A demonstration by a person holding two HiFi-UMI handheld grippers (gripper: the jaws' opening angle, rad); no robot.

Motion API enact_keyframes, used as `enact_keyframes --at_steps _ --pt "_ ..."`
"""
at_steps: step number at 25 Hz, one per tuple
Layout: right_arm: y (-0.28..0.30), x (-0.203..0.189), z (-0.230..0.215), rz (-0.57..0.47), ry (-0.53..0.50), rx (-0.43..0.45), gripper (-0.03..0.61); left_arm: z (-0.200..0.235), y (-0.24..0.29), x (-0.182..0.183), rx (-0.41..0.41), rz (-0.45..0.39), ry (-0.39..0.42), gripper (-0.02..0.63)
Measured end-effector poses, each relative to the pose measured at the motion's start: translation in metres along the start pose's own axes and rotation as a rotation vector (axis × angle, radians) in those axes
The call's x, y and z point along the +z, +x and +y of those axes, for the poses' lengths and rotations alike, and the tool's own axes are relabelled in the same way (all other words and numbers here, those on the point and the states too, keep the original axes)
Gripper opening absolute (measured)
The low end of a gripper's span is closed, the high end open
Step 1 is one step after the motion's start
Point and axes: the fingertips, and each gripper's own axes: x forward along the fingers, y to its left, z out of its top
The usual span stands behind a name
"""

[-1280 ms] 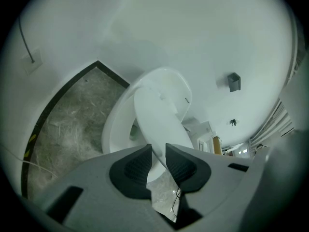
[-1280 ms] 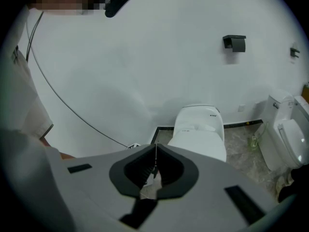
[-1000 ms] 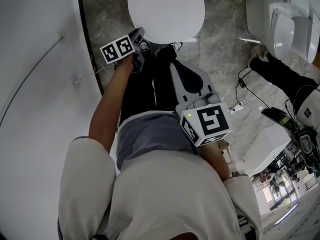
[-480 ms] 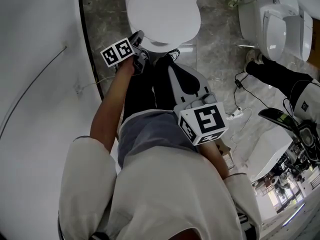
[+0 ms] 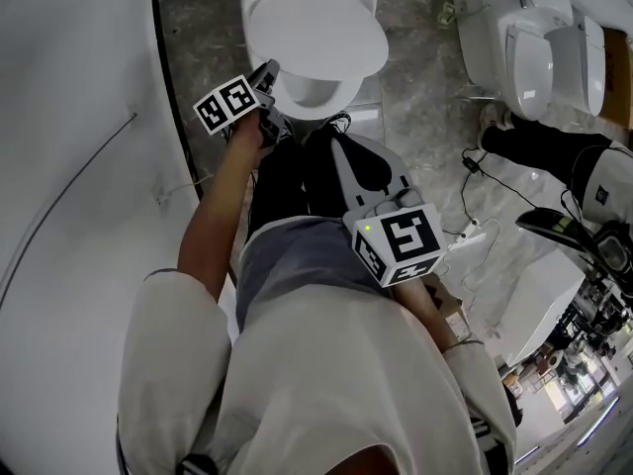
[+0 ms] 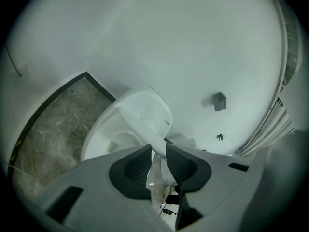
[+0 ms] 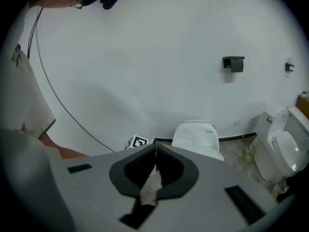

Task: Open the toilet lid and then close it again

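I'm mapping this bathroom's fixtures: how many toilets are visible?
2. One toilet is at the head view's top centre, its lid partly raised. A second toilet is at the upper right. Others may lie outside the frame.

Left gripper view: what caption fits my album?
Left claw, jaws just opened wider, holds the edge of the raised toilet lid between them.

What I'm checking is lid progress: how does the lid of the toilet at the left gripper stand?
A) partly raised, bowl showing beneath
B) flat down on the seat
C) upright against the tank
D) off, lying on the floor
A: the toilet lid tilts up off the bowl, its edge between the jaws of the left gripper, which have just been opening a little.
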Motion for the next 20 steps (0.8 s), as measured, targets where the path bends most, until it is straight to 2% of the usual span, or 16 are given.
enact_keyframes --at_steps 6,9,20 --pt "-0.005 0.012 -0.002 -0.029 -0.003 -0.015 0.011 -0.015 0.003 0.018 -0.008 -0.012 0.000 0.089" --pt "-0.006 0.017 0.000 -0.041 -0.001 -0.009 0.011 -0.021 0.003 0.025 0.019 -0.011 0.014 0.092" --pt "-0.008 0.039 -0.018 -0.080 -0.010 0.013 0.011 -0.045 0.020 0.061 0.053 -0.036 -0.024 0.098"
